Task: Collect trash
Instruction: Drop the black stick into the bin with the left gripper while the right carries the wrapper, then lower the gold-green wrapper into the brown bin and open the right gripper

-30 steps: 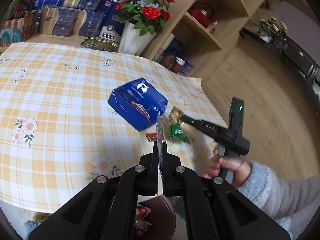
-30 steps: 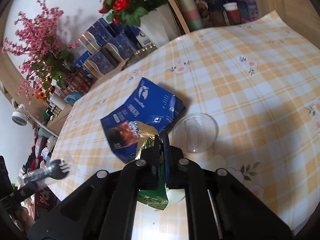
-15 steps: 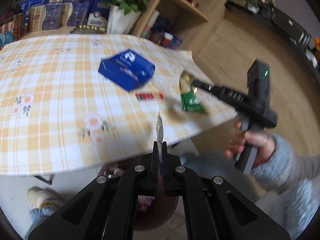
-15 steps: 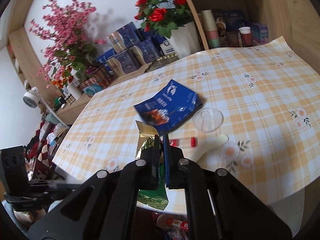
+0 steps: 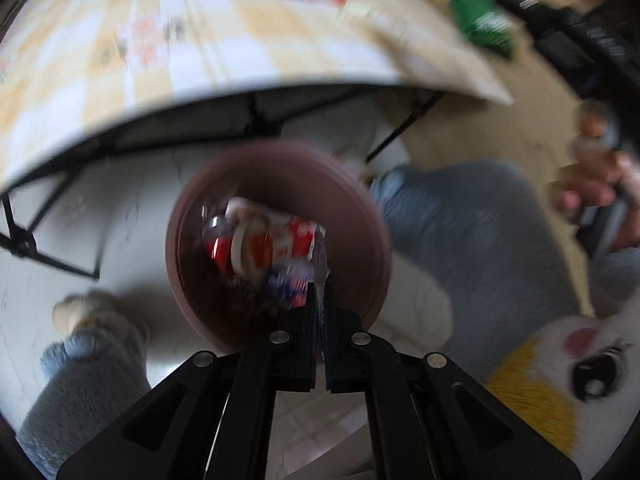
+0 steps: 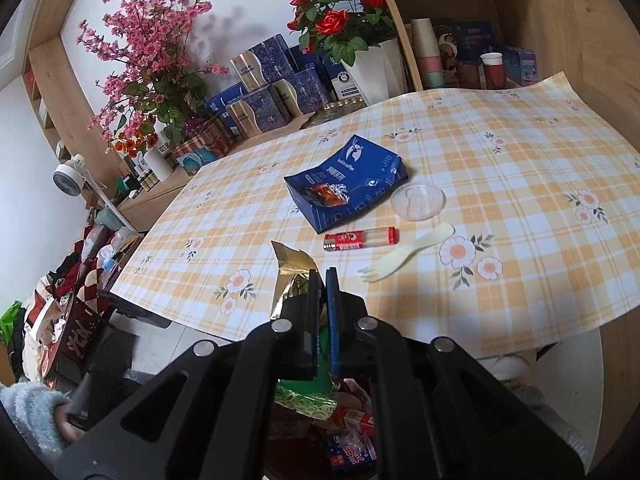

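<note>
My left gripper (image 5: 319, 292) points down into a brown round bin (image 5: 176, 240) under the table and is shut on a thin silvery scrap of wrapper (image 5: 320, 254). The bin holds red and white packaging (image 5: 260, 240). My right gripper (image 6: 323, 276) is shut on a green and gold wrapper (image 6: 290, 280) at the table's near edge; the left wrist view shows that wrapper (image 5: 480, 20) blurred at top right. On the checked tablecloth (image 6: 520, 160) lie a blue box (image 6: 348, 180), a red tube (image 6: 360, 238), a clear round lid (image 6: 418, 202) and a pale plastic fork (image 6: 404, 254).
Vases of flowers (image 6: 344, 28) and stacked blue tins (image 6: 264, 96) stand behind the table by wooden shelves (image 6: 460, 60). Black table legs (image 5: 52, 256), a person's slippered foot (image 5: 84, 316) and blue trouser leg (image 5: 460, 216) surround the bin. A pile of clutter (image 6: 60, 308) lies left.
My left gripper has dropped from above the table and tipped down over the bin, still gripping the scrap. My right gripper has drawn back from the blue box toward the table's edge with its wrapper.
</note>
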{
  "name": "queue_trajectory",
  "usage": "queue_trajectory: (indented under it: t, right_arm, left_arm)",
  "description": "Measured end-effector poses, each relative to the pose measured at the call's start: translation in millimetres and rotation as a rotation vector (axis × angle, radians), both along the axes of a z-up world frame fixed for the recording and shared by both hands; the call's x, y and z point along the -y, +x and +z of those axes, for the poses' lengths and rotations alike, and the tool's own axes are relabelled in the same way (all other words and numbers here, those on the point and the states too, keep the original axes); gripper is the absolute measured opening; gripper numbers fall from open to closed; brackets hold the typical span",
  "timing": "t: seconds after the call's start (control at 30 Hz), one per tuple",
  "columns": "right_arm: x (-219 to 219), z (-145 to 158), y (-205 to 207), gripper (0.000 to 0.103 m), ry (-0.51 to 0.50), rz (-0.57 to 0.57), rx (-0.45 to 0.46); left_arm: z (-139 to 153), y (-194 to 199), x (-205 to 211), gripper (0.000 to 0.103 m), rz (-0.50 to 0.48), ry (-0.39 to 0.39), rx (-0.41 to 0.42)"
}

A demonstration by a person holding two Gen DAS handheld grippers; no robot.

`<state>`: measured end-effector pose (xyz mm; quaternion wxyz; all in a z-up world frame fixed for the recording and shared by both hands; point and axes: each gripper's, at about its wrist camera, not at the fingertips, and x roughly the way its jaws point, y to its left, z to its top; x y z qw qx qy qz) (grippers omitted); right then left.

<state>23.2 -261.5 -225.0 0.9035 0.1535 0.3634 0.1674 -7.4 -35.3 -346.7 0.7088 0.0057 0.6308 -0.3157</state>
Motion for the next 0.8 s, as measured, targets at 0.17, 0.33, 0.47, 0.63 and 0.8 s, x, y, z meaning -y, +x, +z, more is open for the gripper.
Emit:
queue_trajectory:
  t: [0.17, 0.33, 0.47, 0.63, 0.8]
  right_arm:
    - [3.1, -4.0, -7.8, 0.008, -0.003, -0.008, -0.011]
    - [7.0, -5.9, -15.7, 0.008, -0.01, -0.019, -0.018]
    - [9.7, -8.4, -21.5, 0.008, -0.013, -0.024, -0.026]
    - [9.2, -11.7, -28.3, 0.008, -0.027, -0.016, -0.033]
    - [0.9, -21.2, -32.7, 0.008, -0.048, 0.014, -0.052]
  left_arm:
    - [-32.6, 2.0, 11.5, 0.003, -0.026, 0.075, -0.08]
    - [-49.7, 11.1, 14.9, 0.003, -0.007, 0.119, -0.125]
    - [-52.9, 15.4, 18.3, 0.026, 0.008, 0.131, -0.119]
    - [-18.6, 18.6, 8.2, 0.072, 0.078, 0.06, -0.003]
    - [24.3, 12.3, -9.5, 0.093, 0.149, 0.001, 0.159]
